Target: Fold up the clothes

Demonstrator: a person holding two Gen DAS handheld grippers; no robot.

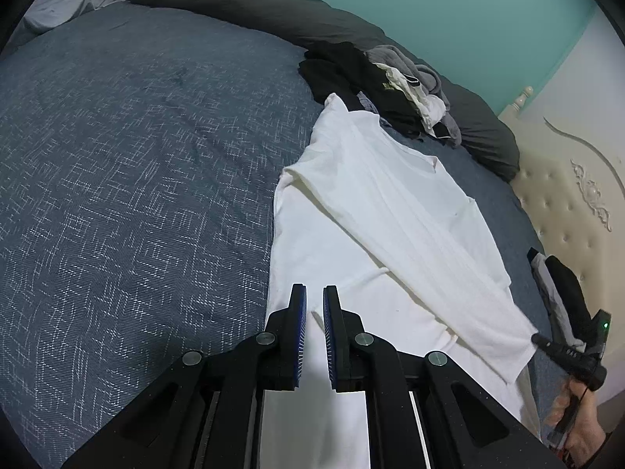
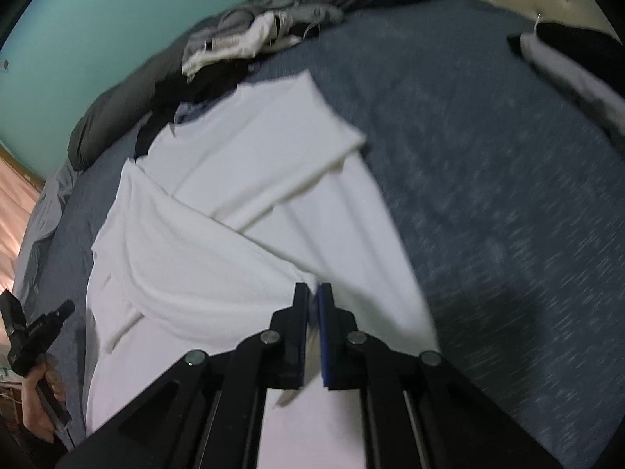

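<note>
Your left gripper (image 1: pixel 315 293) is clenched, gripping nothing. Your right gripper (image 2: pixel 313 291) pinches the white shirt (image 1: pixel 375 211) on the bed (image 1: pixel 136 156).

The left gripper's (image 1: pixel 315 293) black fingers (image 1: pixel 297 312) stand nearly closed over the hem of a white cotton shirt (image 1: pixel 375 211) lying partly folded on the blue woven bedspread (image 1: pixel 136 179); a heap of dark clothes (image 1: pixel 375 86) lies beyond.

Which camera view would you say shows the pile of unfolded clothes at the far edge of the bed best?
The left wrist view: the pile of unfolded clothes is sharp there, so black, grey and cream pieces separate clearly, just beyond the white shirt. The right wrist view shows the same pile smeared by motion blur, with pieces hard to tell apart.
</note>
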